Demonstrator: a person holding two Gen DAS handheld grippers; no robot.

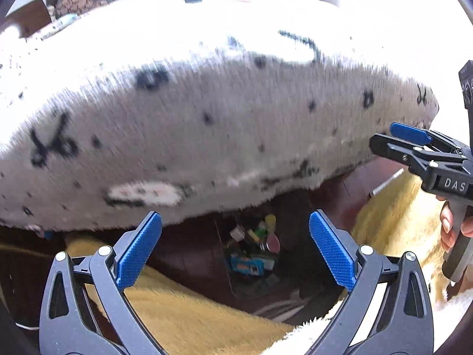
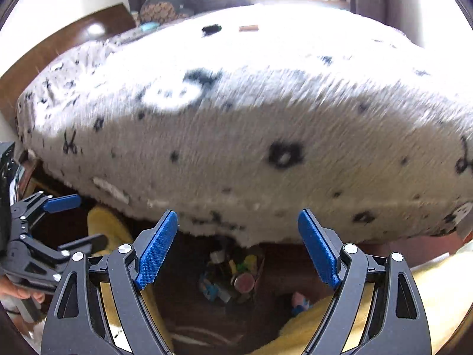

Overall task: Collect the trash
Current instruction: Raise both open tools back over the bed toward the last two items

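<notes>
A heap of trash (image 1: 254, 245) lies in a dark brown open bin (image 1: 192, 254) down at the foot of the bed: bright wrappers, a round can lid, a blue packet. My left gripper (image 1: 235, 222) hangs above it, open, with nothing between its blue pads. The right wrist view shows the same trash (image 2: 233, 272) below my right gripper (image 2: 238, 219), which is also open and empty. Each gripper shows in the other's view: the right gripper (image 1: 387, 137) at the right edge, the left gripper (image 2: 78, 222) at the left edge. Motion blur softens both views.
A bed with a fuzzy white, black-patterned blanket (image 1: 207, 103) fills the upper view and overhangs the bin. Yellow fleece (image 1: 183, 310) flanks the bin on both sides. A small black object (image 2: 211, 29) and a brown stick (image 2: 248, 28) lie on the bed's far side. A pink item (image 2: 300, 300) lies beside the bin.
</notes>
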